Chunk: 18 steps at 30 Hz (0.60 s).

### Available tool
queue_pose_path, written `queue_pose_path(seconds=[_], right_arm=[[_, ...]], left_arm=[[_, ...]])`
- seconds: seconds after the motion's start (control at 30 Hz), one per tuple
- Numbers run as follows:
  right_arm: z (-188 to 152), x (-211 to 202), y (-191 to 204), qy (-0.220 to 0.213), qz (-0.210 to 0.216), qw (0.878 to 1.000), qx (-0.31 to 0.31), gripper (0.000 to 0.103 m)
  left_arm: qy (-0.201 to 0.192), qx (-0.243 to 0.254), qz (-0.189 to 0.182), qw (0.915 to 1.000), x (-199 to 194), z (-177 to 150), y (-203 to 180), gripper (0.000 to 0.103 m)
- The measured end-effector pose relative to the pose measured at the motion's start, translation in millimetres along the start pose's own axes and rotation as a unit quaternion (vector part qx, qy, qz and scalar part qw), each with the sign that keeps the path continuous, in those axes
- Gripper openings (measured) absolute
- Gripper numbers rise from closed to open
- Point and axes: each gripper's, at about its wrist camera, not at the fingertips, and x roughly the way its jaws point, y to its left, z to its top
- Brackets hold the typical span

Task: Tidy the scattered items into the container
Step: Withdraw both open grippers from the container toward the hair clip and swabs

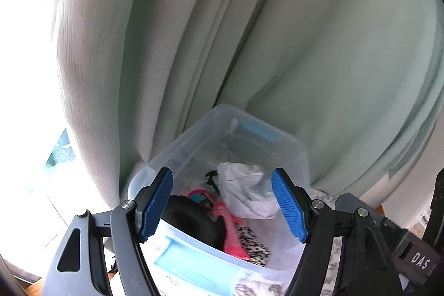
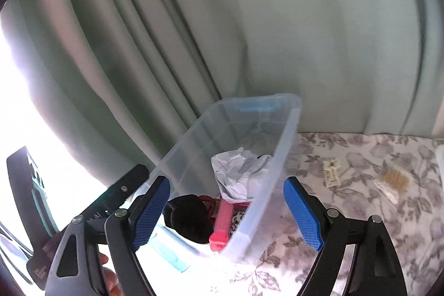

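A clear plastic container (image 1: 294, 151) with blue handles stands on a floral cloth in front of a pale green curtain. Inside lie a crumpled white paper (image 1: 244, 187), a black fuzzy item (image 1: 194, 218), a pink comb-like item (image 1: 231, 235), a leopard-print item (image 1: 254, 243) and a small black clip (image 1: 211, 176). My left gripper (image 1: 223, 205) is open and empty, just above the container's near end. My right gripper (image 2: 227, 208) is open and empty, straddling the container (image 2: 277, 157) over its right wall. The paper (image 2: 238, 171), black item (image 2: 188, 218) and pink item (image 2: 222, 224) show there too.
On the floral cloth (image 2: 360, 212) right of the container lie a small cream tag (image 2: 331, 174) and a clear packet with tan bristles (image 2: 392, 182). The curtain (image 2: 249, 32) hangs right behind the container. A bright window is at the left. The left gripper's body (image 2: 33, 212) shows at lower left.
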Motion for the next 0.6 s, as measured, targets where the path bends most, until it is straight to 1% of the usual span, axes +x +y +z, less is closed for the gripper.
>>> queue_pose_path(seconds=[0.13,0.27,0.37,0.5,0.6], right_arm=[[-1.1,-33.0,-14.9,-0.026,-0.008,0.999,0.024,0.086],[-4.1,-64.5,-20.7,-0.057,-0.017,0.997,0.049,0.086],[-4.5,-91.5,-34.9,-0.078,-0.024,0.994,0.073,0.086],[-6.0,-124.3,-39.3,-0.111,-0.026,0.989,0.095,0.086],[-7.2,-148.9,-39.5,-0.122,-0.026,0.987,0.097,0.086]], left_arm=[[-0.013,0.01,-0.015,0.9998,-28.0,4.2,-20.0,0.074],[-0.029,0.032,-0.027,0.9987,-54.9,6.9,-43.3,0.074],[-0.035,0.045,-0.038,0.9976,-71.8,7.2,-59.8,0.074],[-0.034,0.06,-0.054,0.9962,-81.6,4.1,-79.4,0.074],[-0.031,0.072,-0.065,0.9949,-85.5,1.1,-93.2,0.074]])
